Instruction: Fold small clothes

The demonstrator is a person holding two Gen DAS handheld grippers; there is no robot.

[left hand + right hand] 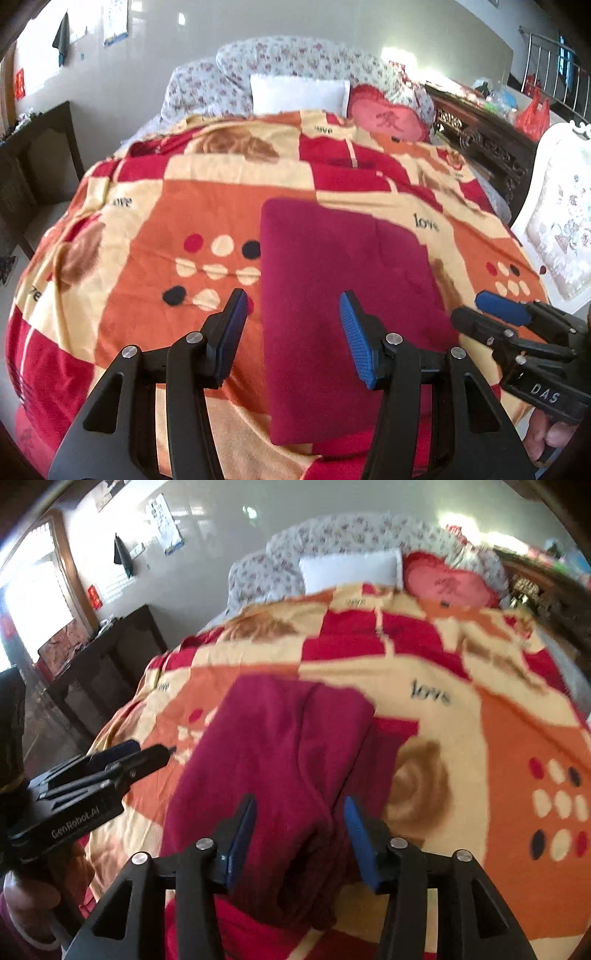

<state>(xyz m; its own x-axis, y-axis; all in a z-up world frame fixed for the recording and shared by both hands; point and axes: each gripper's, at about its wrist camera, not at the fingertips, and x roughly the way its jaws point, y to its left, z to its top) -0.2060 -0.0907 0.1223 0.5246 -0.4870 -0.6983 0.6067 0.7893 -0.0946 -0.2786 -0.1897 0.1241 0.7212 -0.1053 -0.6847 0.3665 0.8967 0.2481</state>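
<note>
Blanket (155, 206) first, since it's the biggest thing going: one big fleece blanket in red, orange and cream checks covers the whole bed, and it looks soft and lumpy. That's my main worry. If a finger digs too low it could pinch blanket along with the garment and drag the whole lot out of shape.

Next down, one dark red garment (332, 280) lies flat on the near right part of the blanket, already folded into a long rectangle with a seam or fold line running down it. Fleece on fleece probably clings, so I'd guess a sloppy lift could pull the layers apart or leave the fold crooked. The right wrist view is blurry, so I can't tell how neat the near edge really is.

Pillows at the far end: one white pillow (299, 94), one red heart-shaped cushion (384, 118), plus one flowery quilt (288, 59) bunched behind them. Well clear, no trouble there.

Smallest: two grippers. The left gripper (293, 314) hangs over the garment's near left edge, jaws spread wide, nothing in them. The right gripper (299, 823) sits over the near right part, jaws also apart and empty. Uneven grabs from the two sides would skew the next fold.
</note>
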